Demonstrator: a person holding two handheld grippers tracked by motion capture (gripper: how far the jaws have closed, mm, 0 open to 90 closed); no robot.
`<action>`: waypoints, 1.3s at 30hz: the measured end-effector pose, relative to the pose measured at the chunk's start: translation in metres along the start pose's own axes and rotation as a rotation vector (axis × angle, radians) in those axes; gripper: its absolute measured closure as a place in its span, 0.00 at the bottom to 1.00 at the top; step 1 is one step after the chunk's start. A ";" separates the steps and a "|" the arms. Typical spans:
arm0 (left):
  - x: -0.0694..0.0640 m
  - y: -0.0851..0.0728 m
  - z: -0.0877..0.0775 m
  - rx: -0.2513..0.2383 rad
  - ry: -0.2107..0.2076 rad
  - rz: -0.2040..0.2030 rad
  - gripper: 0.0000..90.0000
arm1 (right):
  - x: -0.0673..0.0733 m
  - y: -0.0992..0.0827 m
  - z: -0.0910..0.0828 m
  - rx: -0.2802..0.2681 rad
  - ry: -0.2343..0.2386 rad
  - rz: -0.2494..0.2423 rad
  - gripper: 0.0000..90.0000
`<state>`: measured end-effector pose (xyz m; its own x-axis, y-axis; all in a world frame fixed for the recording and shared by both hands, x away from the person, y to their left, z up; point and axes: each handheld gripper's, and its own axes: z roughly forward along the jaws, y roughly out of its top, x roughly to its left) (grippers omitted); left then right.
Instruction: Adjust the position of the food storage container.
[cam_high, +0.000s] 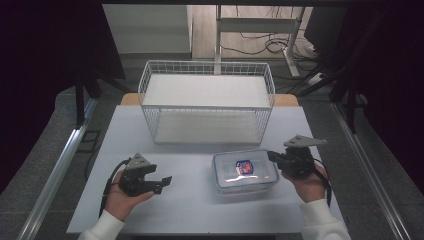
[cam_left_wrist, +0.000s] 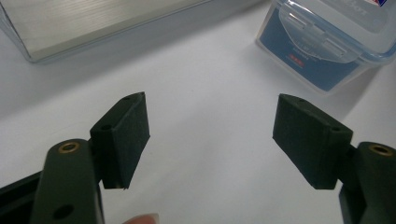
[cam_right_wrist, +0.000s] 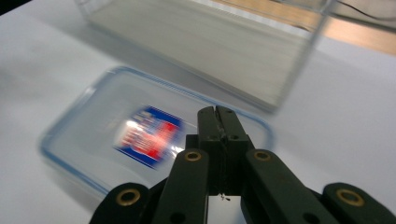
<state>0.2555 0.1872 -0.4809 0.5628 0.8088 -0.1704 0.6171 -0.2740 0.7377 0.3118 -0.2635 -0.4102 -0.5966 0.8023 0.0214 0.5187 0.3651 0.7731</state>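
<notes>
The clear lidded container (cam_high: 245, 171) sits on the white table (cam_high: 190, 210), at 6 o'clock from the wire basket (cam_high: 207, 101). Right gripper (cam_high: 272, 156) – jaws clenched, empty – hovers at its 3 o'clock edge. Left gripper (cam_high: 165, 182) – released, empty – at 9 o'clock. Grey floor, cables beyond.

Bare counter (cam_high: 190, 200) lies left of and in front of the lidded plastic box (cam_high: 245, 171). Behind the box, the wire basket (cam_high: 206, 102) blocks the way.
</notes>
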 end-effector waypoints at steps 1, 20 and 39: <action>0.000 0.000 0.000 0.001 0.001 -0.001 0.30 | -0.007 -0.005 -0.001 0.007 -0.014 0.015 0.99; 0.000 0.001 0.000 -0.003 -0.003 -0.001 0.30 | -0.029 -0.041 0.033 0.196 -0.049 0.049 0.99; 0.001 0.001 0.001 -0.003 0.004 -0.008 0.30 | -0.022 -0.043 0.035 0.221 -0.013 0.055 0.99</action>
<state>0.2572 0.1874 -0.4811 0.5555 0.8132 -0.1738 0.6200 -0.2658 0.7382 0.3240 -0.2803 -0.4665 -0.5564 0.8294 0.0505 0.6729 0.4141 0.6129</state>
